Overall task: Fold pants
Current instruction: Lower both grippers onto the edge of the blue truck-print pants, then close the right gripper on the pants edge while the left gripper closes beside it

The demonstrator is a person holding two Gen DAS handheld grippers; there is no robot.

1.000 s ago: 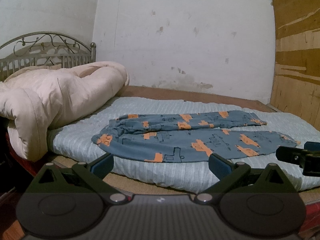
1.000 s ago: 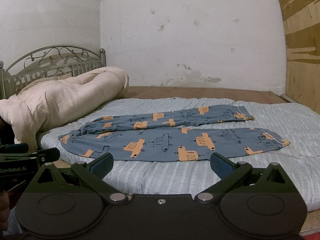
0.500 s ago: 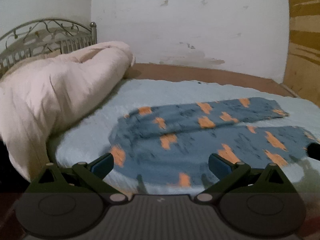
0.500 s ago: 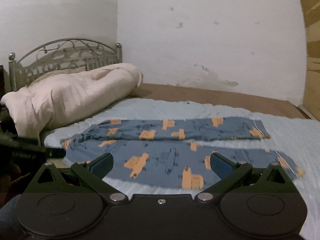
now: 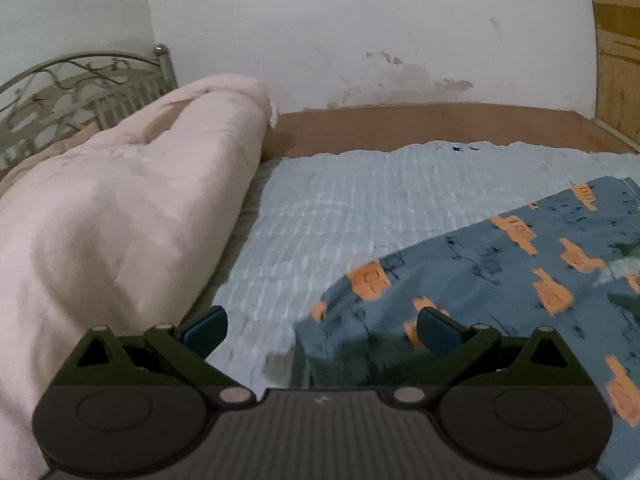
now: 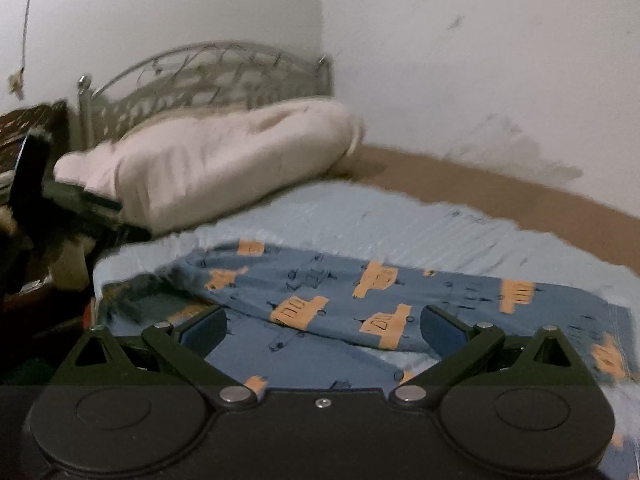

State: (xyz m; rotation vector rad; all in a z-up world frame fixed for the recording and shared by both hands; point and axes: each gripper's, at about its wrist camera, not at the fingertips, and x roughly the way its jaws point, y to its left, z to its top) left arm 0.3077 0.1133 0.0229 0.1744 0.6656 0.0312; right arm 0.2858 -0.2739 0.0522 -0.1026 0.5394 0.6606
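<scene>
Blue pants with orange car prints point(image 5: 500, 280) lie flat on the light blue sheet point(image 5: 360, 200), legs running to the right. My left gripper point(image 5: 320, 330) is open and empty, low over the waist end of the pants. My right gripper point(image 6: 322, 328) is open and empty, just above the middle of the pants point(image 6: 340, 292), with both legs under it. In the right wrist view the left gripper shows as a dark blurred shape at the left edge point(image 6: 36, 184).
A bulky pale pink duvet point(image 5: 120, 208) is heaped at the head of the bed, close to the left of the pants. A metal headboard point(image 6: 208, 76) stands behind it. A brown bed frame point(image 5: 420, 124) runs along the white wall.
Both grippers have moved forward and down from beyond the bed's edge to just over the pants. The left one now sits by the waist end. Both stay open.
</scene>
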